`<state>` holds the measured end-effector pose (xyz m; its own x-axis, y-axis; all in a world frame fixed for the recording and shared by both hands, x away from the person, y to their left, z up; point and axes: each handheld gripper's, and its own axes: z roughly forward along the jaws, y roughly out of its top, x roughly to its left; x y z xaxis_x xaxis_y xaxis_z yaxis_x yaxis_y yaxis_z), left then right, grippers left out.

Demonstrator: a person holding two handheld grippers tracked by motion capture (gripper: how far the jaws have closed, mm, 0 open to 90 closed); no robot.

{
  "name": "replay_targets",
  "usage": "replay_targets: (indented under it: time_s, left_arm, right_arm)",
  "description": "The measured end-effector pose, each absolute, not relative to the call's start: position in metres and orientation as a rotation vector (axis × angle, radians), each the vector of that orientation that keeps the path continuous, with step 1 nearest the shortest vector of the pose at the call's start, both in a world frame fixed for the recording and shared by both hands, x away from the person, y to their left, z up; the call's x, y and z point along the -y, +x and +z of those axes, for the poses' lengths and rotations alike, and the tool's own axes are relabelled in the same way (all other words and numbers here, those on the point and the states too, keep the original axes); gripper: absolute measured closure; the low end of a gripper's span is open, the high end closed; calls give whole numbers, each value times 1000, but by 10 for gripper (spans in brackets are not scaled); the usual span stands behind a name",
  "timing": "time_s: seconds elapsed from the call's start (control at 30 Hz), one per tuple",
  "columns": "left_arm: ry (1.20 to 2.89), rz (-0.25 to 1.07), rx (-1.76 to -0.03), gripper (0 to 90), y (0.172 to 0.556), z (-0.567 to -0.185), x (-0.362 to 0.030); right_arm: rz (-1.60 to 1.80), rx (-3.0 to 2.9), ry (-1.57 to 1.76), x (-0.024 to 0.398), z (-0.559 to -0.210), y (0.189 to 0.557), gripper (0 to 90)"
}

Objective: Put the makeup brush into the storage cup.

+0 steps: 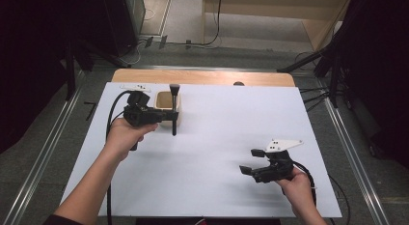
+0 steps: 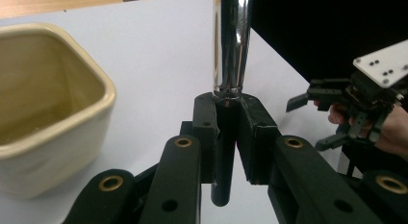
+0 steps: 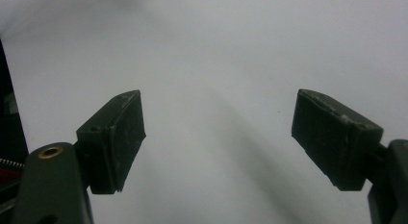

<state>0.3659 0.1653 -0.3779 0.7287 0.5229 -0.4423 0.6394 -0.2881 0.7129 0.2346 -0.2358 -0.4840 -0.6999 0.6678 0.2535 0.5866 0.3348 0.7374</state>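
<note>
My left gripper (image 1: 173, 115) is shut on a makeup brush (image 1: 174, 109) with a black handle, a chrome ferrule and a dark bristle head at its top. The brush stands upright, just right of a cream square cup (image 1: 165, 105) at the back left of the white sheet. In the left gripper view the pads clamp the black handle (image 2: 223, 156) below the chrome ferrule (image 2: 232, 41), with the cream cup (image 2: 43, 108) at the left. My right gripper (image 1: 252, 161) rests near the front right, open, with nothing between its pads (image 3: 115, 137).
A white sheet (image 1: 217, 138) covers the table, with a wooden edge (image 1: 202, 77) behind it. Black stands and cables flank the table. The right gripper (image 2: 312, 118) shows far off in the left gripper view, a grey plate on top.
</note>
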Motion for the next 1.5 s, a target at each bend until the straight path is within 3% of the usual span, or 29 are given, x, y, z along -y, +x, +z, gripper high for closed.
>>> replay_targets:
  time_s: [0.73, 1.13, 1.5]
  left_arm:
    - [1856, -29, -953, 794, 408, -351, -171]
    - [1747, 248, -961, 795, 407, -362, -170]
    - [1726, 308, -1008, 795, 418, -381, -174]
  right_arm:
    - [1298, -2495, 1173, 232, -485, 235, 206]
    - [1303, -2491, 1167, 231, -485, 234, 206]
    - [1301, -2506, 1147, 227, -485, 234, 206]
